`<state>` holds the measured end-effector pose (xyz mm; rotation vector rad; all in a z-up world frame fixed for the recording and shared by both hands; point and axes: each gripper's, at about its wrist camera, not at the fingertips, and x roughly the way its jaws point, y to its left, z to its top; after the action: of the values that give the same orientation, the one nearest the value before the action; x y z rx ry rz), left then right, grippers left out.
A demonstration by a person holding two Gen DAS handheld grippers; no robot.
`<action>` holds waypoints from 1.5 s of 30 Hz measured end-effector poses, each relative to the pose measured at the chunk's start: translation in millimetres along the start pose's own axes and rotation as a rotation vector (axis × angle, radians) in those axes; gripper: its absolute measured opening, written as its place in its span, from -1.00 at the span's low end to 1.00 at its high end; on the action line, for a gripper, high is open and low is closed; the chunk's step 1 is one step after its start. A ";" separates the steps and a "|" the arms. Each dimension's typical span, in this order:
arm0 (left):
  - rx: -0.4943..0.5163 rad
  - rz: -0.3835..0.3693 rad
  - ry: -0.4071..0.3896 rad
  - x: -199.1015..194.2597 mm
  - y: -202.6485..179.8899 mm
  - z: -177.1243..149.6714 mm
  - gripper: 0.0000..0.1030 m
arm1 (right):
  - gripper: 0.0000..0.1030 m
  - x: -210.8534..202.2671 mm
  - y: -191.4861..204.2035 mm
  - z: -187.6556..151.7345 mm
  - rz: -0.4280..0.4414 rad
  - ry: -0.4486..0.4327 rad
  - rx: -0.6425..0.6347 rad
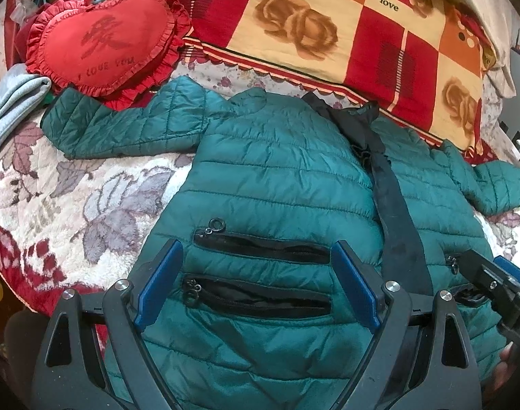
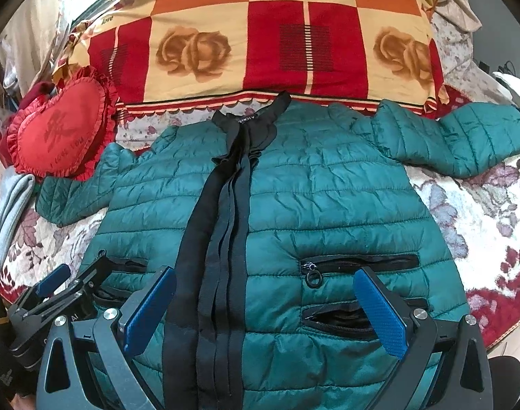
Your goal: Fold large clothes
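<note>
Spread flat, front side up, a teal quilted jacket is seen on a bed covered by a floral blanket, its collar toward a checked red-and-orange pillow printed with roses and the word "love". Both sleeves are laid out sideways; the left sleeve ends just beside a red heart-shaped cushion, and the right sleeve is stretched across the blanket near the pillow's corner. A black placket is shown running down the middle of the jacket, flanked by zipped pockets on either half.

The left gripper is held over the lower left panel with its blue-padded jaws spread wide, the two pocket zips framed between them and nothing clamped. The right gripper is likewise held with jaws fully apart above the lower hem area, straddling the placket and a pocket, with no fabric pinched. A folded grey garment is visible at the blanket's left edge.
</note>
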<state>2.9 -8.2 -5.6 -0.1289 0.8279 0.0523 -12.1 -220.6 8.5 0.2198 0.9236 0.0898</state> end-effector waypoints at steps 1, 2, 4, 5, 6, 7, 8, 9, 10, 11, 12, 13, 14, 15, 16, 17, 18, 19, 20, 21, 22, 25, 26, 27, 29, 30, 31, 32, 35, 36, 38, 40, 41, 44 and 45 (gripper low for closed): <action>0.002 0.004 0.009 1.1 0.2 -0.1 0.72 | 1.00 0.5 -0.9 1.6 0.008 0.018 0.006; 0.004 0.008 0.019 1.8 0.3 -0.6 0.72 | 1.00 0.7 -1.2 2.6 0.010 0.028 0.009; 0.004 0.008 0.028 2.9 0.1 -1.3 0.72 | 1.00 0.5 -1.3 3.2 0.004 0.023 0.007; 0.004 0.014 0.058 4.7 -0.1 -2.3 0.72 | 1.00 0.2 -1.2 3.0 -0.002 0.012 0.005; 0.006 0.015 0.059 5.6 -0.5 -3.0 0.72 | 1.00 0.2 -1.3 3.3 -0.004 0.010 0.004; 0.008 0.018 0.064 6.5 -0.1 -3.6 0.72 | 1.00 0.2 -1.2 3.3 -0.008 0.003 0.003; 0.015 0.024 0.068 7.6 0.0 -4.2 0.72 | 1.00 0.3 -0.6 3.4 -0.011 -0.004 0.001; 0.016 0.024 0.068 8.2 0.2 -4.4 0.72 | 1.00 0.4 0.0 3.4 -0.012 -0.012 0.000; 0.023 0.031 0.073 8.9 0.3 -4.3 0.72 | 1.00 0.7 0.4 3.6 -0.015 -0.015 -0.003; 0.025 0.035 0.072 8.9 0.0 -4.0 0.72 | 1.00 1.3 1.0 4.0 -0.018 -0.014 -0.006; 0.029 0.040 0.073 9.4 -0.2 -4.2 0.72 | 1.00 1.7 1.2 4.6 -0.020 -0.013 -0.007; 0.030 0.041 0.073 9.9 0.2 -4.4 0.72 | 1.00 1.9 1.6 5.1 -0.021 -0.013 -0.008; 0.038 0.051 0.076 10.3 0.0 -4.6 0.72 | 1.00 2.2 1.9 5.8 -0.021 -0.016 -0.009; 0.039 0.054 0.079 10.7 -0.2 -4.5 0.72 | 1.00 2.6 2.1 6.6 -0.019 -0.018 -0.008; 0.041 0.058 0.086 11.1 -0.1 -4.4 0.72 | 0.99 3.2 2.3 7.7 -0.014 -0.018 -0.007; 0.043 0.061 0.091 11.1 -0.1 -4.3 0.72 | 1.00 3.5 2.8 8.3 -0.011 -0.019 -0.008; 0.032 0.048 0.083 10.9 -0.1 -3.8 0.72 | 1.00 4.0 3.2 9.3 -0.005 -0.027 -0.006; 0.032 0.049 0.082 10.7 0.0 -3.9 0.72 | 1.00 4.3 4.1 10.3 -0.007 -0.027 -0.009; 0.024 0.038 0.083 10.8 0.3 -2.9 0.72 | 1.00 4.8 4.7 11.3 -0.005 -0.029 -0.010; 0.025 0.038 0.084 11.0 0.3 -2.5 0.72 | 1.00 5.0 4.9 11.9 -0.005 -0.029 -0.012; 0.025 0.036 0.081 11.0 0.5 -2.3 0.72 | 1.00 5.3 5.6 12.6 -0.006 -0.027 -0.013; 0.016 0.027 0.078 11.3 0.9 -1.9 0.72 | 1.00 6.6 7.4 14.1 -0.011 -0.026 -0.014; 0.013 0.023 0.087 11.2 0.9 -1.3 0.72 | 1.00 7.3 8.0 14.0 -0.015 -0.023 -0.016; 0.015 0.024 0.088 11.3 0.7 -1.5 0.72 | 1.00 8.5 8.7 14.3 -0.018 -0.018 -0.019; 0.026 0.031 0.074 12.6 0.1 0.0 0.72 | 1.00 9.9 9.9 14.8 -0.018 -0.017 -0.021; 0.030 0.035 0.068 13.0 0.0 0.2 0.72 | 1.00 10.0 10.4 15.0 -0.016 -0.020 -0.021; 0.033 0.038 0.064 13.4 -0.2 0.1 0.72 | 1.00 9.7 10.3 15.4 -0.010 -0.026 -0.019; 0.036 0.041 0.061 13.8 -0.3 -0.1 0.72 | 1.00 9.9 10.7 15.7 -0.010 -0.027 -0.019; 0.053 0.057 0.035 15.2 -0.3 -0.2 0.72 | 1.00 11.5 11.2 16.6 -0.008 -0.024 -0.018; 0.057 0.060 0.032 15.5 -0.5 -0.1 0.72 | 1.00 12.1 11.5 16.5 -0.007 -0.023 -0.017; 0.045 0.050 0.043 16.4 0.3 1.0 0.72 | 1.00 13.8 11.8 16.4 -0.005 -0.020 -0.016; 0.047 0.054 0.040 16.6 0.4 1.0 0.72 | 1.00 15.4 11.7 16.1 -0.001 -0.018 -0.013; 0.042 0.049 0.044 16.9 0.9 1.1 0.72 | 1.00 16.0 11.3 15.9 0.002 -0.017 -0.011; 0.021 0.033 0.064 18.5 2.4 2.0 0.72 | 1.00 17.1 11.1 15.5 0.009 -0.017 -0.008; 0.021 0.032 0.064 18.5 2.4 2.0 0.72 | 1.00 17.6 11.3 15.4 0.006 -0.015 -0.010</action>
<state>16.6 -5.6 -18.1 -0.0976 0.8941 0.0696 11.0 -208.9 6.3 0.2133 0.9079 0.0978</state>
